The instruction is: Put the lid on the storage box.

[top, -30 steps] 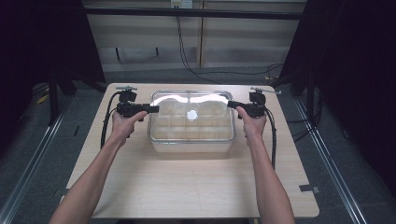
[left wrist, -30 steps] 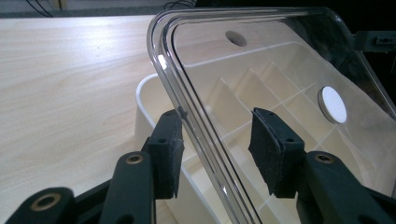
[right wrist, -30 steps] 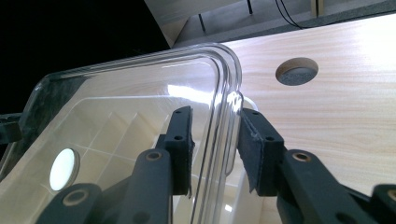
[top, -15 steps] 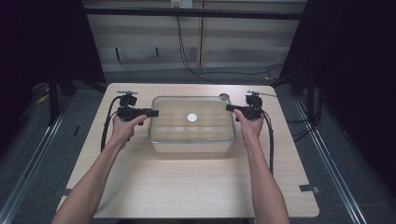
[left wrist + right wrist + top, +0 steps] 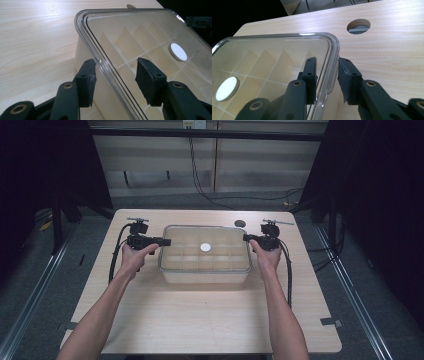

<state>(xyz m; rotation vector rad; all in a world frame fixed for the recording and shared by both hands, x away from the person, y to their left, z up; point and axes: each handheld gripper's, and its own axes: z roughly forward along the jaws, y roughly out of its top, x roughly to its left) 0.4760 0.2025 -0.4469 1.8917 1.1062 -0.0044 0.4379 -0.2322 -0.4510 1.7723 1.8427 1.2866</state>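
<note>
A clear lid [image 5: 205, 247] covers the divided box [image 5: 205, 270] on the table [image 5: 200, 320], a white disc [image 5: 205, 247] at its centre. The left gripper [image 5: 116, 77] gapes wide across the lid's edge; the right gripper [image 5: 327, 77] narrowly straddles the opposite rim.

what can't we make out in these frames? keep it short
- Right hand-held gripper: its jaws straddle the clear lid rim; the rim hides whether the pads press it.
- Left hand-held gripper: the bottom edge of its view cuts off the jaw bases.
- White disc: too small in the high view to tell whether it is on the lid or under it.
- Box compartments: contents blurred by lid glare.
</note>
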